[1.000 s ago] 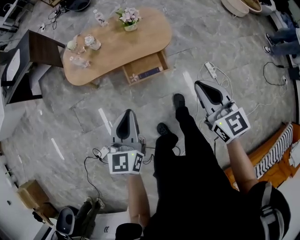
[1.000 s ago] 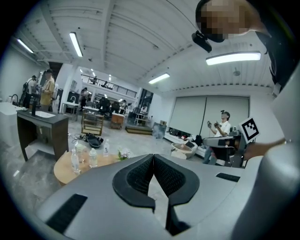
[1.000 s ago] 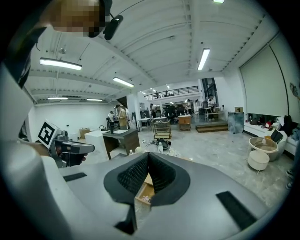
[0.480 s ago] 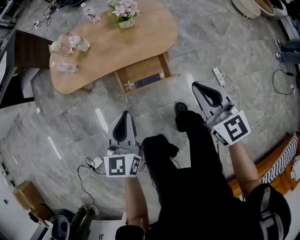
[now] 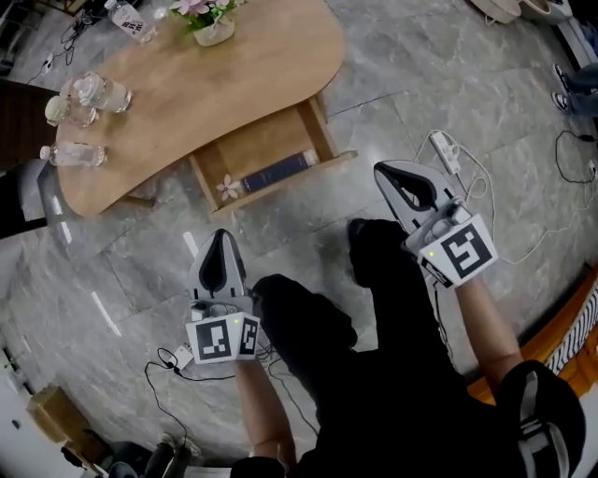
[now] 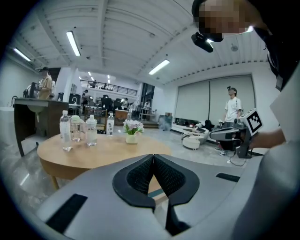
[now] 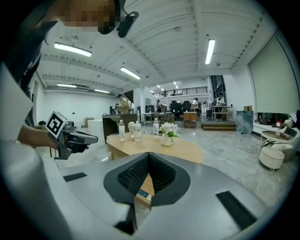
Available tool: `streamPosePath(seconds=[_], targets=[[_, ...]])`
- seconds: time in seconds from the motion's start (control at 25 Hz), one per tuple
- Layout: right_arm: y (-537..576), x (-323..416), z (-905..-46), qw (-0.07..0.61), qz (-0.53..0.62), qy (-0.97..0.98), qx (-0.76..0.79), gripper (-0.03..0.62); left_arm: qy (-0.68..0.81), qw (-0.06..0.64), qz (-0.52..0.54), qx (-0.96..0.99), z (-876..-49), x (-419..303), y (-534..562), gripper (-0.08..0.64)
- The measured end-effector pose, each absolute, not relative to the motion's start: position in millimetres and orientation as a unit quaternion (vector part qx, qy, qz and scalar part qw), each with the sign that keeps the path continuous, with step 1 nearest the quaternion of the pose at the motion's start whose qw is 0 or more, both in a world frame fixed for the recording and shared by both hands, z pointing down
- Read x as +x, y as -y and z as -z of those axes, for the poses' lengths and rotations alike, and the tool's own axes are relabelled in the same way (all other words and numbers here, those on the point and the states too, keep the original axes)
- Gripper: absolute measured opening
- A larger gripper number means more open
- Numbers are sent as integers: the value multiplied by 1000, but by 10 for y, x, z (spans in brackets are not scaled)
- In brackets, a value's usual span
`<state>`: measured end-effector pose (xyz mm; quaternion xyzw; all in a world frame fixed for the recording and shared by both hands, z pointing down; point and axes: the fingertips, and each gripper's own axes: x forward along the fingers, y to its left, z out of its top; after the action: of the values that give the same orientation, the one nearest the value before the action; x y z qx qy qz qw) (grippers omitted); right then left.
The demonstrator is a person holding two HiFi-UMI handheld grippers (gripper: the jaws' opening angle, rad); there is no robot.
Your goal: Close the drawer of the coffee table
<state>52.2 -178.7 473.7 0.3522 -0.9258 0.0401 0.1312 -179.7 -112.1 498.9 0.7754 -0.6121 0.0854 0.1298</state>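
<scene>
Both tongs have sunk with me as I crouch, and the coffee table [image 5: 234,75] now sits closer and larger at the upper left of the head view than it did a second ago. My left tongs [image 5: 219,239] point up toward the table from beside my bent left knee, with the jaws pressed together and nothing between them; the left gripper view shows the two ribbed black pads meeting at the tip. My right tongs [image 5: 387,172] are the same, jaws together and empty, and reach further forward on the other side of my legs [image 5: 374,317]. The drawer [image 5: 257,145] stands pulled out from the table's near edge, open, and it holds a dark blue book [image 5: 276,172] along its front and a small pale flower [image 5: 229,188] in its left corner. It lies ahead between the two tongs, apart from both; the right tongs are nearer, off its right front corner, while the left tongs are below its left corner. On the tabletop I see water bottles [image 5: 79,121] at the left end and a vase of flowers [image 5: 210,26] at the far edge. A white power strip [image 5: 447,149] lies on the grey stone floor [image 5: 140,271] just beyond the right tongs.
</scene>
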Motion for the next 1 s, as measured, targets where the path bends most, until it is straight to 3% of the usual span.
streamPosePath(seconds=[0.48,1.0], targets=[[2125,630,-5913,108,-9,930,352,12,626,105,-76,769,-6190,-2036,1297,15],[2158,679,-6301,104,4,931,351,14,653,98,-60,749,-6655,-2496,1090,15]])
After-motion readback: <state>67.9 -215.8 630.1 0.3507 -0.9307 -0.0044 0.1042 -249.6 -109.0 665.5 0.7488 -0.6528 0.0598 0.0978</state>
